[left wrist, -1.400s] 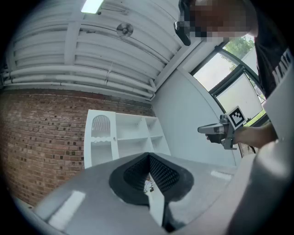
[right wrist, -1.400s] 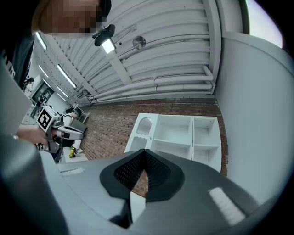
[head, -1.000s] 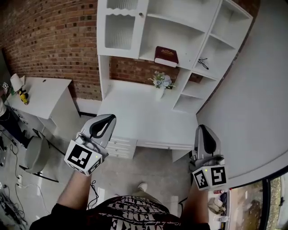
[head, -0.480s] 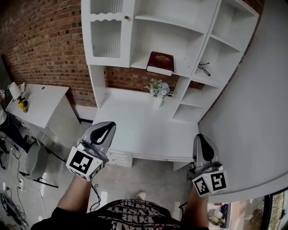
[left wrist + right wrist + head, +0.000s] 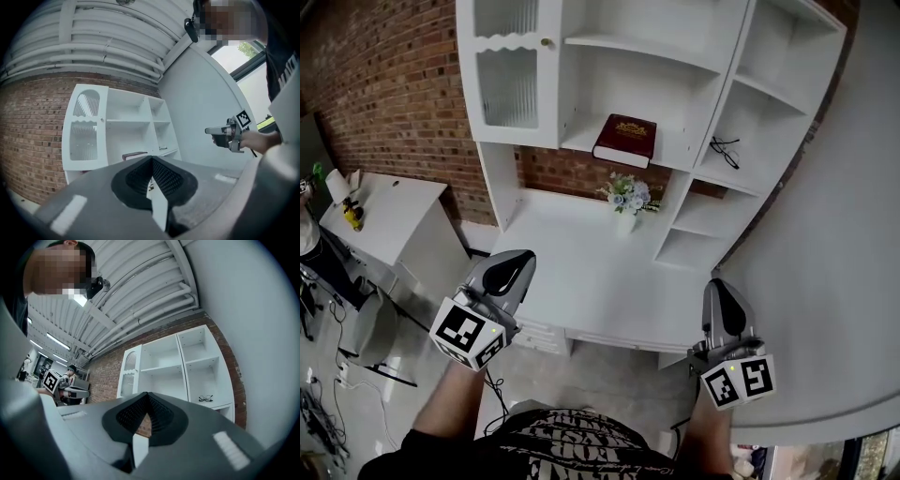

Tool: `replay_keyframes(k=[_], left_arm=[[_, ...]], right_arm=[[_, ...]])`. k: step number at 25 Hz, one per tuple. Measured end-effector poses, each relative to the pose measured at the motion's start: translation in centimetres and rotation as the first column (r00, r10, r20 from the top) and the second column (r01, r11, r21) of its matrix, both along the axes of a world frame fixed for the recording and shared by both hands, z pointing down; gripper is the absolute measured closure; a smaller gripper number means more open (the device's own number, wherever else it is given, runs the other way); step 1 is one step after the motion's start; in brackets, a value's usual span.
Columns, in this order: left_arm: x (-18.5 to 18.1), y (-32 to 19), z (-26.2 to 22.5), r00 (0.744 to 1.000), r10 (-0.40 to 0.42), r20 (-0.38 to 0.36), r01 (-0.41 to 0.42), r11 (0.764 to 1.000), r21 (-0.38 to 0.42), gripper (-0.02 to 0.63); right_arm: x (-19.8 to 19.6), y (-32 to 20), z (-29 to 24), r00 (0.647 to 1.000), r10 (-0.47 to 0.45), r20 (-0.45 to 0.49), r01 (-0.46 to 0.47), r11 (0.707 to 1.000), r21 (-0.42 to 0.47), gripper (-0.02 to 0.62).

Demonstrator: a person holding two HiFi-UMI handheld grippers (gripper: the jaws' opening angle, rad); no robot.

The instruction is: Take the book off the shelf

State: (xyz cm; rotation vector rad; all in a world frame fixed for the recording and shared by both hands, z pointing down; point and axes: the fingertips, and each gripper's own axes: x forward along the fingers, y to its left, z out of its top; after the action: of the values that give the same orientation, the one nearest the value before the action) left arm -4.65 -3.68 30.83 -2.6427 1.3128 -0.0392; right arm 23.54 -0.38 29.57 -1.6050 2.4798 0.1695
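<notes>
A dark red book (image 5: 624,140) lies flat on the middle shelf of the white shelf unit (image 5: 581,141), above the desk. The left gripper view shows only the thin edge of the book (image 5: 136,154). My left gripper (image 5: 520,256) is shut and holds nothing; it hangs at the desk's front left corner, well below and short of the book. Off the desk's front right corner, my right gripper (image 5: 717,285) is shut too, with nothing in it. Both point up towards the shelves. In their own views, the left gripper (image 5: 151,159) and right gripper (image 5: 146,394) have their jaws pressed together.
A small vase of flowers (image 5: 625,199) stands on the white desk (image 5: 581,272) under the book. Glasses (image 5: 724,152) lie in the right-hand shelf column. A ribbed glass door (image 5: 508,84) closes the upper left compartment. A side table (image 5: 384,202) and a chair (image 5: 370,323) stand at the left.
The shelf unit and desk have come nearer and lower in the head view as I stepped up to them. Both grippers stay shut and keep their places at the desk's front.
</notes>
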Motion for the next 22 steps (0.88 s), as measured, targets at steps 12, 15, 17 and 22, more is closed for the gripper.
replay_keyframes(k=[12, 15, 17, 22], left_arm=[[-0.6, -0.3, 0.7, 0.999, -0.043, 0.006, 0.043, 0.999, -0.014, 0.606], [-1.0, -0.8, 1.0, 0.999, -0.039, 0.003, 0.039, 0.999, -0.012, 0.606], [-1.1, -1.4, 1.2, 0.999, -0.036, 0.001, 0.036, 0.999, -0.013, 0.606], [-0.7, -3.7, 1.7, 1.000, -0.014, 0.001, 0.014, 0.999, -0.031, 0.606]], right_arm=[[1.0, -1.2, 1.2, 0.998, -0.023, 0.053, 0.024, 0.999, -0.026, 0.571], [0.6, -1.7, 1.5, 0.998, -0.024, 0.060, 0.026, 0.999, -0.028, 0.571], [0.4, -2.1, 1.7, 0.998, -0.023, 0.061, 0.025, 0.999, -0.031, 0.571], [0.3, -4.0, 1.9, 0.998, -0.008, 0.055, 0.011, 0.999, -0.048, 0.571]])
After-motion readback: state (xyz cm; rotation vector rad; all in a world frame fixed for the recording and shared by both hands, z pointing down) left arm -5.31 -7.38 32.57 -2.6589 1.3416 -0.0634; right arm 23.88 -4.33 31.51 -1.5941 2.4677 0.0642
